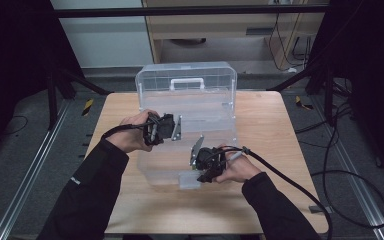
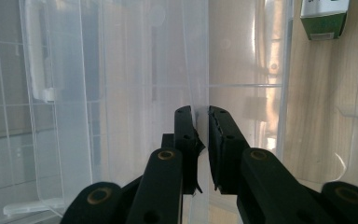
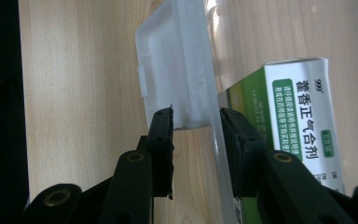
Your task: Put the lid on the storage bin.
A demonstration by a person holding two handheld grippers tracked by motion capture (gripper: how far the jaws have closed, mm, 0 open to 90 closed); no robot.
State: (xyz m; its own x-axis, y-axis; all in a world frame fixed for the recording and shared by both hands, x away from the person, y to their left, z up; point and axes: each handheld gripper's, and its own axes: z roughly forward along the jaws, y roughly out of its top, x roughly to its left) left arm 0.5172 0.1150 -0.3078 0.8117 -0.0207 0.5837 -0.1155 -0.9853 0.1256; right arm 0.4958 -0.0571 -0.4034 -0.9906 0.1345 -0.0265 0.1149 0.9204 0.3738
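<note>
While the person's forearms reach in from the near edge of the table [image 1: 130,210], both claws are at a clear plastic storage box [image 1: 190,135] that stands open near the table's middle, its lid [image 1: 186,82] raised at the far side with a white handle [image 1: 186,83] on it. The left claw [image 2: 201,116] is clamped on a thin clear wall of the box, its jaws almost together with the wall pinched between them. The right claw [image 3: 196,123] straddles the box's near wall beside the white latch [image 3: 177,65]; its jaws stand partly apart, and I cannot tell whether the pads press on the plastic. A green and white carton [image 3: 298,126] with printed characters lies inside the box, just beside the right claw.
</note>
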